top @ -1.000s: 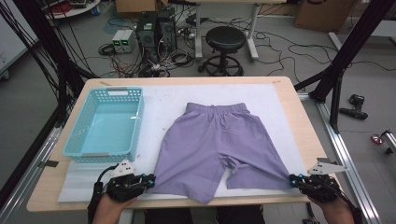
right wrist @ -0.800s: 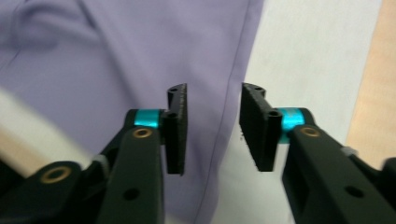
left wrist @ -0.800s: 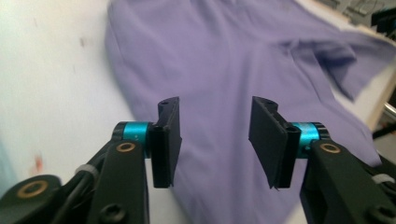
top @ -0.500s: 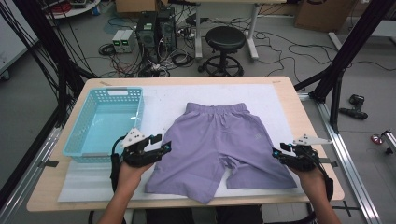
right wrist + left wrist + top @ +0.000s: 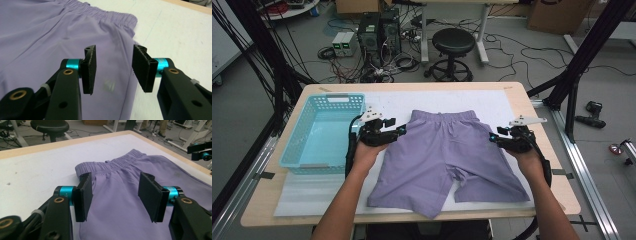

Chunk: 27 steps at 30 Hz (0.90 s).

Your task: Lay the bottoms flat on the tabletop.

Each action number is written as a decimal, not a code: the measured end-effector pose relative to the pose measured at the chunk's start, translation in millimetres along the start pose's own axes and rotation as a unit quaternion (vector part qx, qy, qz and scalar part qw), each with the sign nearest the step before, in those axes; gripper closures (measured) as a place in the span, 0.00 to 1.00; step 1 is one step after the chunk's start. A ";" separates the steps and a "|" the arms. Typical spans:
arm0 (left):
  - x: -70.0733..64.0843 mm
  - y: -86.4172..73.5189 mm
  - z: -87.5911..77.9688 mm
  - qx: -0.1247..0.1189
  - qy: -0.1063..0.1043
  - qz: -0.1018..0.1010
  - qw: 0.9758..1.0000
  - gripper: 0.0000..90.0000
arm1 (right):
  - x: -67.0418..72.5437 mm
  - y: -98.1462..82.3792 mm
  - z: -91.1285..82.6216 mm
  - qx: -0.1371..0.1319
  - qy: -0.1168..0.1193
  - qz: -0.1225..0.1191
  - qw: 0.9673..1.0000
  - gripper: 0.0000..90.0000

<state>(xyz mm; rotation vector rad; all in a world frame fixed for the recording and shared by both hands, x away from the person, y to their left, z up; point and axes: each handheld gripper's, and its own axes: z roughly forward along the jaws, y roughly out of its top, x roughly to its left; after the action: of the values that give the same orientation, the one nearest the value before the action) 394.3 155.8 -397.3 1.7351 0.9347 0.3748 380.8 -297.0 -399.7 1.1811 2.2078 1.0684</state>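
White matting [image 5: 472, 102] covers our wooden table [image 5: 272, 200], where purple shorts [image 5: 447, 155] lie flat beside a blue basket [image 5: 319, 132]. Our left gripper [image 5: 401, 130] and right gripper [image 5: 492, 136] hover over the shorts' sides, jaws apart and empty after widening, the right narrowing slightly. Cables [image 5: 512, 45] and a stool [image 5: 453, 42] crowd the floor.

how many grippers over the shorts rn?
2. Left gripper sits at the purple shorts' left side by the waistband, beside the blue basket; right gripper at their right side. Both have open jaws, holding nothing.
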 end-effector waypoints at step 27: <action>42.0 -12.1 90.8 0.150 0.102 -0.004 0.983 0.98 | -31.2 23.8 107.3 0.085 0.023 -0.015 0.996 0.98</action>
<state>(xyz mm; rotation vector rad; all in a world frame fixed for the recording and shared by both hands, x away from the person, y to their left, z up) 475.6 128.4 -450.2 1.9911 1.1949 0.4307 480.6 -268.3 -447.3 1.1992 2.3833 0.9190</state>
